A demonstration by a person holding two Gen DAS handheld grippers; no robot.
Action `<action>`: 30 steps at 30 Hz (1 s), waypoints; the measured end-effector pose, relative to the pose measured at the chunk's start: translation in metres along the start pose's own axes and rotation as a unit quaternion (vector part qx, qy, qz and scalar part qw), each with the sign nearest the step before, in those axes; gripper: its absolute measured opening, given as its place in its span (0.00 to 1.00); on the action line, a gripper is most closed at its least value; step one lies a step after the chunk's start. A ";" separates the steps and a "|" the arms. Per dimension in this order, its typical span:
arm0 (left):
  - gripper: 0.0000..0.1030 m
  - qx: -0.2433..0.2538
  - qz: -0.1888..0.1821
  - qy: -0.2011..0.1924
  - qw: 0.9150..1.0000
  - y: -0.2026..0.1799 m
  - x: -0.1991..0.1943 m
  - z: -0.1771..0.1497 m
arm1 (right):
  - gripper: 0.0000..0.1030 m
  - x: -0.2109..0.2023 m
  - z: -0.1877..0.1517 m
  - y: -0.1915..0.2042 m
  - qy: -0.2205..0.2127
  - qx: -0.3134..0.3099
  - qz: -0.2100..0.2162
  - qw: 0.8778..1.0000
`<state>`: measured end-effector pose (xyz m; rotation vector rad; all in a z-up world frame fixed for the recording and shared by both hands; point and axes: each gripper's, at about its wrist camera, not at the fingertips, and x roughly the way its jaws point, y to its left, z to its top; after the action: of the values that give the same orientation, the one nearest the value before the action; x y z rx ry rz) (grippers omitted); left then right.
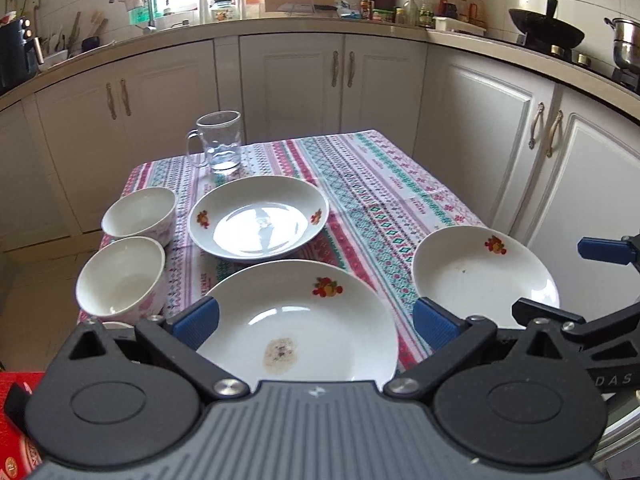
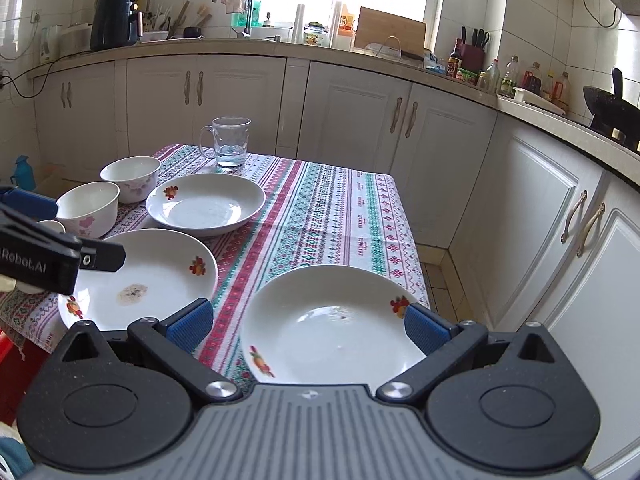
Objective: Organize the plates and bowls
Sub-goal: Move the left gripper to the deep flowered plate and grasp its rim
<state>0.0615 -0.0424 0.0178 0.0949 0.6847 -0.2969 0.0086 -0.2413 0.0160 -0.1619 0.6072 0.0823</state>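
Three white plates with fruit decals lie on the patterned tablecloth (image 1: 360, 184). My left gripper (image 1: 314, 320) is open above the near plate (image 1: 300, 320), which has a brown stain. A second plate (image 1: 258, 218) lies behind it. The third plate (image 1: 480, 276) lies at the right; in the right wrist view my right gripper (image 2: 308, 324) is open around this plate (image 2: 328, 320). Two white bowls with pink flowers (image 1: 120, 276) (image 1: 140, 212) stand at the table's left edge. The left gripper's body (image 2: 60, 256) shows at the left of the right wrist view.
A glass mug (image 1: 220, 144) stands at the table's far edge. White cabinets (image 1: 292, 76) and a cluttered counter surround the table. A small white dish (image 2: 50, 226) sits by the near bowl. A red object (image 1: 20, 420) is below the left.
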 end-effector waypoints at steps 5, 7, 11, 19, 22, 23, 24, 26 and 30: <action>0.99 0.019 -0.030 0.005 0.999 -0.014 0.022 0.012 | 1.00 0.007 -0.014 -0.026 0.002 0.005 0.015 1.000; 0.99 0.032 -0.046 0.020 0.998 -0.021 0.034 0.018 | 1.00 0.011 -0.022 -0.034 0.009 0.006 0.023 1.000; 0.99 0.047 -0.083 0.047 0.994 -0.034 0.057 0.025 | 1.00 0.018 -0.037 -0.044 0.022 0.000 0.037 0.999; 0.99 0.106 -0.120 0.069 0.985 -0.068 0.095 0.036 | 1.00 0.039 -0.065 -0.064 0.057 0.011 0.061 0.996; 0.99 0.126 -0.133 0.080 0.980 -0.077 0.108 0.039 | 1.00 0.046 -0.073 -0.066 0.054 0.008 0.073 0.996; 0.99 0.132 -0.136 0.084 0.978 -0.080 0.112 0.040 | 1.00 0.048 -0.075 -0.067 0.053 0.005 0.075 0.996; 0.99 0.140 -0.143 0.089 0.976 -0.083 0.117 0.041 | 1.00 0.051 -0.077 -0.068 0.054 0.000 0.075 0.996; 0.98 0.155 -0.147 0.099 0.972 -0.088 0.125 0.042 | 1.00 0.056 -0.081 -0.070 0.053 -0.005 0.084 0.995; 0.95 0.166 -0.153 0.123 0.967 -0.095 0.143 0.044 | 1.00 0.064 -0.084 -0.076 0.056 -0.008 0.106 0.993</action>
<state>0.1651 -0.1752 -0.0382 0.3515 0.8929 -0.7045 0.0234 -0.3288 -0.0788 -0.1173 0.7353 0.2859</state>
